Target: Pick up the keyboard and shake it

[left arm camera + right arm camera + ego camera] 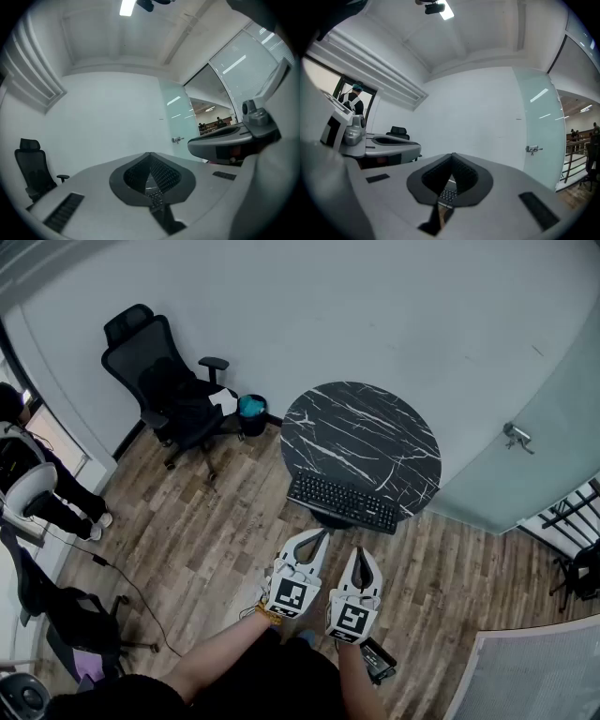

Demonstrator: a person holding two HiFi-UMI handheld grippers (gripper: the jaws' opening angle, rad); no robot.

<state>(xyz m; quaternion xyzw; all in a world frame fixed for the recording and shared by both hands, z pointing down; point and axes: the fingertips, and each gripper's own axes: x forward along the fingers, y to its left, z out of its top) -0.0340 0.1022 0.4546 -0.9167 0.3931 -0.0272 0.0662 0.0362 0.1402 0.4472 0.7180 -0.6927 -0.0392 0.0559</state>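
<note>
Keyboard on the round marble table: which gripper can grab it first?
Left, probably. The left gripper, shut, has its tips nearer the black keyboard at the near edge of the round black marble table; the right gripper, also shut, hangs farther back.

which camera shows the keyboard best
The head view: the whole keyboard shows from above, lying at the near edge of the round black marble table, with nothing covering it. The left gripper view and the right gripper view each catch only a few keys through the small gap at their shut jaws.
</note>
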